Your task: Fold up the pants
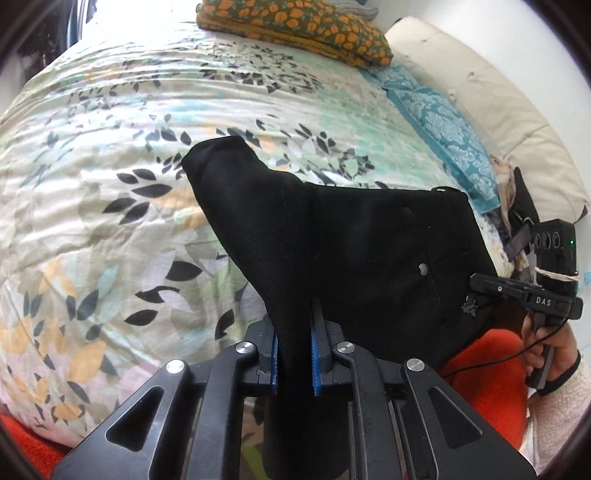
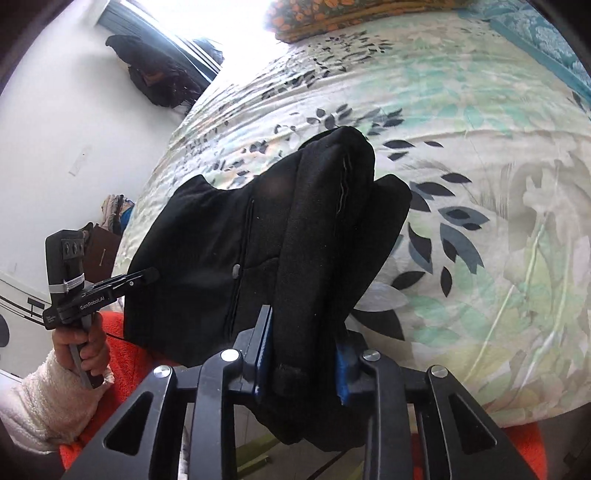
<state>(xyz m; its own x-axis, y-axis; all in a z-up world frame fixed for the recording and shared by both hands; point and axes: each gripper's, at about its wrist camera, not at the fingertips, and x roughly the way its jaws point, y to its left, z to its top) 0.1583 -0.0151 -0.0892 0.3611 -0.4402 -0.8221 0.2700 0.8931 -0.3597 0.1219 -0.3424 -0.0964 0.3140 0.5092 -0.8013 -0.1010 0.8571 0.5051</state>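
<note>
The black pants (image 1: 351, 240) hang lifted over the bed, held up at two spots. My left gripper (image 1: 293, 326) is shut on a thin fold of the fabric, its blue pads pressing from both sides. In the right wrist view my right gripper (image 2: 304, 328) is shut on a thick bunched part of the pants (image 2: 221, 240). The right gripper (image 1: 474, 297) also shows at the far right of the left wrist view, pinching the garment's edge. The left gripper (image 2: 151, 275) appears at the left of the right wrist view, held by a hand (image 2: 81, 343). A grey button (image 1: 423, 268) shows on the cloth.
A bed with a leaf-print duvet (image 1: 110, 166) lies under the pants. An orange-flowered pillow (image 1: 295, 26), a teal patterned pillow (image 1: 443, 129) and a cream padded headboard (image 1: 498, 103) are at the far side. The person's orange-red garment (image 1: 491, 369) is near the bed edge. A white wall (image 2: 55, 129) stands left.
</note>
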